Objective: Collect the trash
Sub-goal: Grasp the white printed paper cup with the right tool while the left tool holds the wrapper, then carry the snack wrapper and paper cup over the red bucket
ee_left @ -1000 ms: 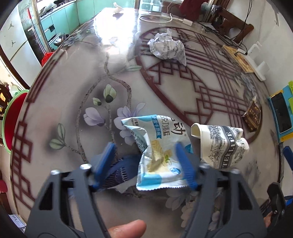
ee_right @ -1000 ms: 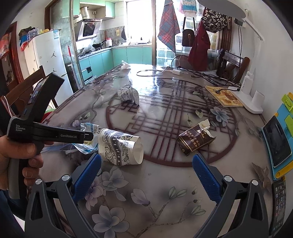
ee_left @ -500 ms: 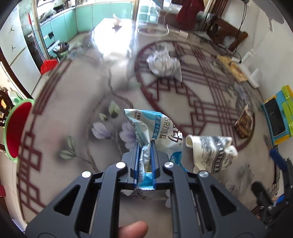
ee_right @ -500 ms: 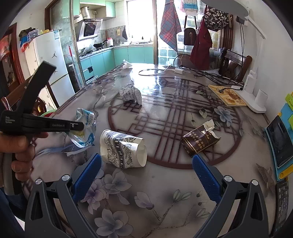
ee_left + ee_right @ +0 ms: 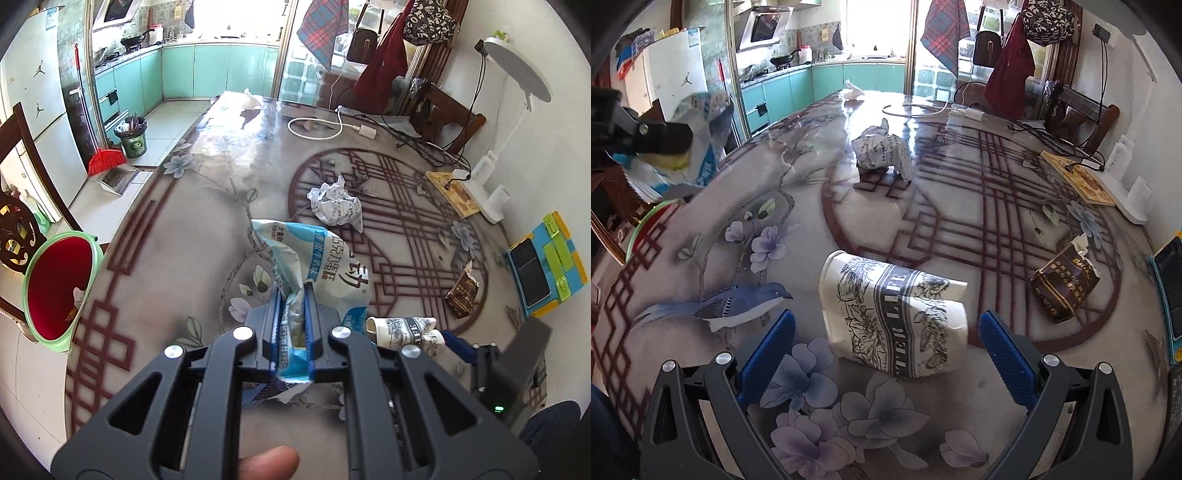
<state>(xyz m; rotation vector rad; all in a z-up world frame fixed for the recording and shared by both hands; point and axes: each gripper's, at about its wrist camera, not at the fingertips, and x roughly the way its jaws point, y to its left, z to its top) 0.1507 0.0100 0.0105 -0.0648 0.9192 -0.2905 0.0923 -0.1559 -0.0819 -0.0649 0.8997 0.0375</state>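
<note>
Centrally in the left wrist view, the left gripper [image 5: 293, 325] pinches a blue snack wrapper [image 5: 317, 266] above the table [image 5: 192, 236]. Low in the right view, the right gripper [image 5: 886, 350] gapes around a crushed paper cup [image 5: 894, 314].

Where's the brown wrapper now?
The brown wrapper lies on the table's right side in the right wrist view, right of the crushed paper cup, near the lattice circle's edge.

The glossy flower-patterned bench [image 5: 960, 229] carries a crushed paper cup [image 5: 894, 317] lying on its side, a crumpled paper ball [image 5: 882, 151], a torn brown packet [image 5: 1065, 282] and a coiled white cable [image 5: 317, 127].
</note>
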